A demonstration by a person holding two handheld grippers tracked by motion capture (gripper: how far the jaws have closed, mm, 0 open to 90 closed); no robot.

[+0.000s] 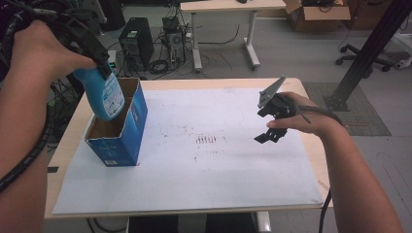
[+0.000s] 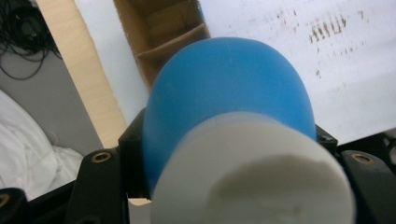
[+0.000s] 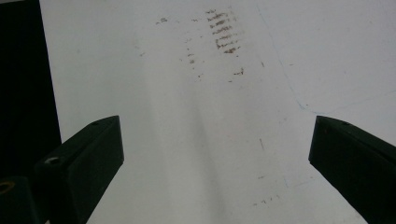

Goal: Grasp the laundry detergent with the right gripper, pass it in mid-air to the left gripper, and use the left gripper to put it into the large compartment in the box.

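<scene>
In the high view, a blue bottle [image 1: 104, 94] is clamped by the left gripper [image 1: 99, 65] at nine o'clock, its base inside the open blue box [image 1: 119, 128].

In the left gripper view, the bottle's white cap [image 2: 252, 172] faces the lens; smooth, stiff plastic is judged slippery, best held below the cap.

In the right gripper view, the right gripper [image 3: 215, 154] stands released over the white sheet [image 3: 187, 116].

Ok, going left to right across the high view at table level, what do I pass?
Left gripper clamped on the blue bottle → blue cardboard box → brown smudges on the white sheet → right gripper, jaws open.
</scene>
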